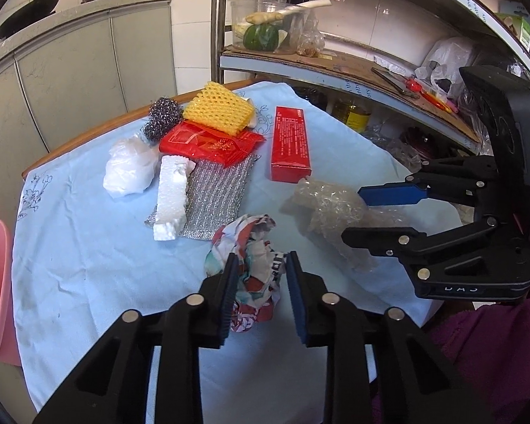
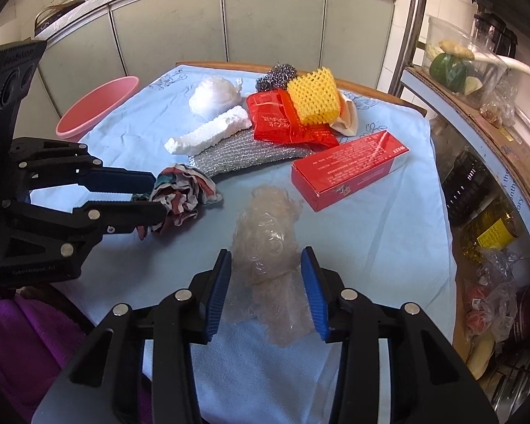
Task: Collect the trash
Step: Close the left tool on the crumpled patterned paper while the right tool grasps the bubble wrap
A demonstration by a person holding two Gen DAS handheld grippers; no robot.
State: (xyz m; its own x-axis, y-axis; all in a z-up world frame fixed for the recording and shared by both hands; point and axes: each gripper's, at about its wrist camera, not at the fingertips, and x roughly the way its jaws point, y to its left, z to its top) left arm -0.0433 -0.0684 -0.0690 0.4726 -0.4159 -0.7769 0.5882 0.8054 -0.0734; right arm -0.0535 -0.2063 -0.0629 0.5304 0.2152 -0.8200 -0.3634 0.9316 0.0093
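Clamping the crumpled printed wrapper at lower centre, the left gripper has pads pressed on both sides, likely for lifting. Right gripper straddles the clear plastic wad, low centre; pads touch its edges, firm squeeze unclear. Beyond, mid-frame: red box, foam strip, yellow net piled together, uncollected. Pink bin upper left, probable drop spot.

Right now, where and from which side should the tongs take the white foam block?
Grip the white foam block across its narrow width near the middle, coming from above. It lies flat and long, one end on the silver mesh pad, with both long sides free; the red packet crowds its far end.
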